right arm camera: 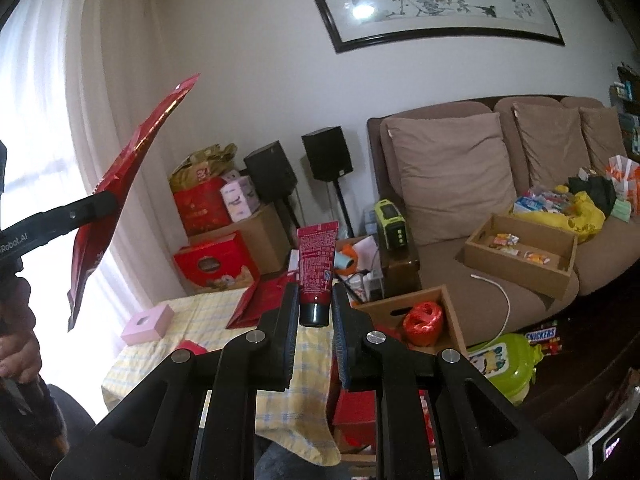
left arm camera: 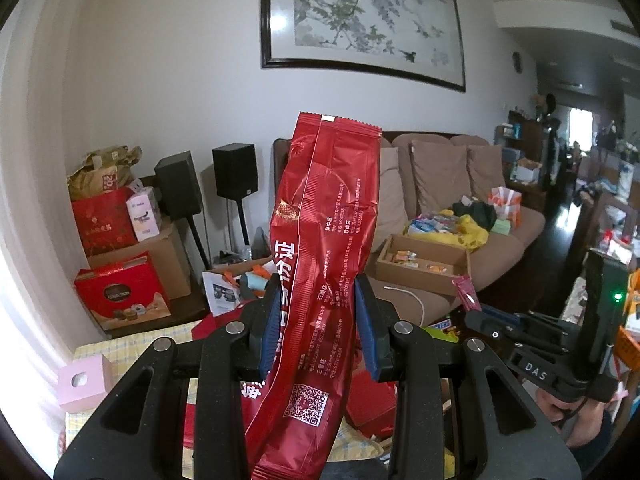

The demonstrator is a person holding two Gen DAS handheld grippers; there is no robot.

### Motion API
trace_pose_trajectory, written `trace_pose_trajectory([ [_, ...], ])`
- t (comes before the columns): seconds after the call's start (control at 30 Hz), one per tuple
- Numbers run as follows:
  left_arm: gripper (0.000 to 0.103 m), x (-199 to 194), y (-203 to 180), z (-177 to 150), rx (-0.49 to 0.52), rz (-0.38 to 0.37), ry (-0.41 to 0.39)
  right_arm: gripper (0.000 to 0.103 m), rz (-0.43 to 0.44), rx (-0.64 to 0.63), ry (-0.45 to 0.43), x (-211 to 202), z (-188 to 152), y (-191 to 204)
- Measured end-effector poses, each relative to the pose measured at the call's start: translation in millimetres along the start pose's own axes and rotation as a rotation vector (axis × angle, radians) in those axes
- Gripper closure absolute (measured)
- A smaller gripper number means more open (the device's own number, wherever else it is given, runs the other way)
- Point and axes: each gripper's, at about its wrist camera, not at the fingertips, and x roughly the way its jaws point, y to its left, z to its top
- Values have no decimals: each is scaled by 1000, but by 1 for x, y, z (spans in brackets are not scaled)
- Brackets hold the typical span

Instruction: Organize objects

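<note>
A long red foil packet with white print stands upright between the blue pads of my left gripper, which is shut on its lower half. From the right wrist view the same packet slants up at the far left, clamped by the left gripper. My right gripper is shut on a red tube near its black cap, which points down. In the left wrist view the right gripper sits at the lower right with the tube's tip sticking up.
A compartmented cardboard tray with small sweets lies on the brown sofa. A wooden box holds a red twine ball. Below are a yellow checked tablecloth, a pink box, red gift boxes and two speakers.
</note>
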Motion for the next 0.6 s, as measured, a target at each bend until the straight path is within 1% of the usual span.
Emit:
trace_pose_trajectory([
  [0.3,71,17,-14,1,7,-28,15,88,-21,-3,-13,0,5,-8],
  [0.4,71,23,-18,1,8,-47,13,88,-57,-20,-19,2,6,-8],
  [0.6,71,38,-26,-1,3,-59,27,88,-74,-17,-23,6,7,-14],
])
